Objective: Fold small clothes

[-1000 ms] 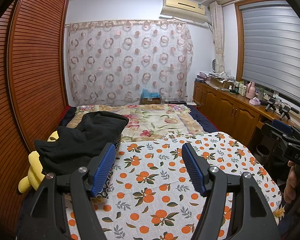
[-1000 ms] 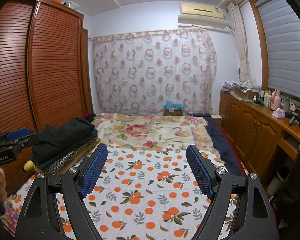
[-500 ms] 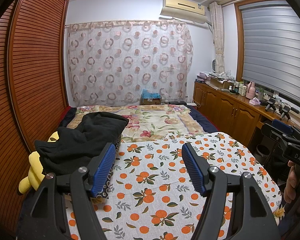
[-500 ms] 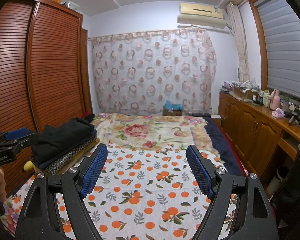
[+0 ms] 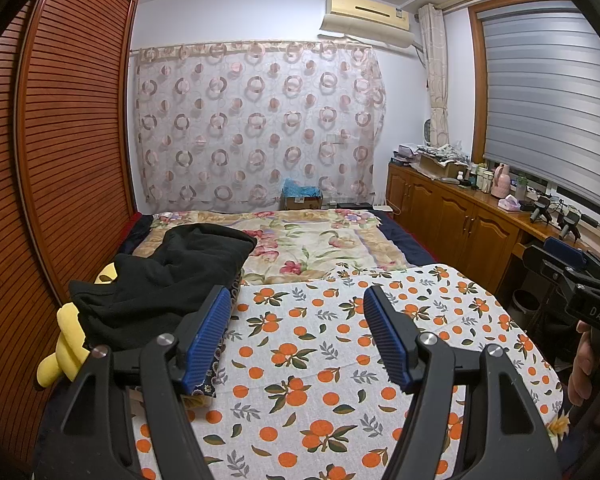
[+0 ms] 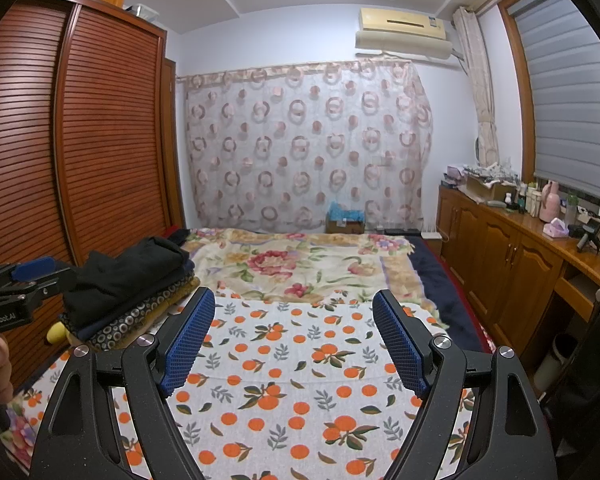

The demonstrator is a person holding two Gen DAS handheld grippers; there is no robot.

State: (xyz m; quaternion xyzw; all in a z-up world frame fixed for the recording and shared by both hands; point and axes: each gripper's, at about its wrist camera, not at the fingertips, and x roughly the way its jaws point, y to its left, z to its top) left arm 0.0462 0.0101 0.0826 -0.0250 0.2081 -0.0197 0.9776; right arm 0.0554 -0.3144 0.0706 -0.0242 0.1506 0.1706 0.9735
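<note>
A stack of clothes, topped by a black garment [image 5: 160, 276], sits at the left edge of the bed; in the right wrist view the stack [image 6: 128, 288] shows black, navy and patterned layers. My left gripper [image 5: 296, 328] is open and empty above the orange-print cloth [image 5: 320, 340], just right of the stack. My right gripper [image 6: 294, 338] is open and empty above the same cloth [image 6: 300, 368]. Each gripper shows at the edge of the other's view: the right one [image 5: 572, 280], the left one [image 6: 16, 288].
A yellow plush toy [image 5: 66, 344] lies under the stack's left side. A wooden wardrobe [image 5: 60, 160] runs along the left. A floral quilt [image 5: 312, 240] covers the far bed. A wooden cabinet [image 5: 460, 224] with clutter stands on the right, with a bin [image 5: 524, 304] beside it.
</note>
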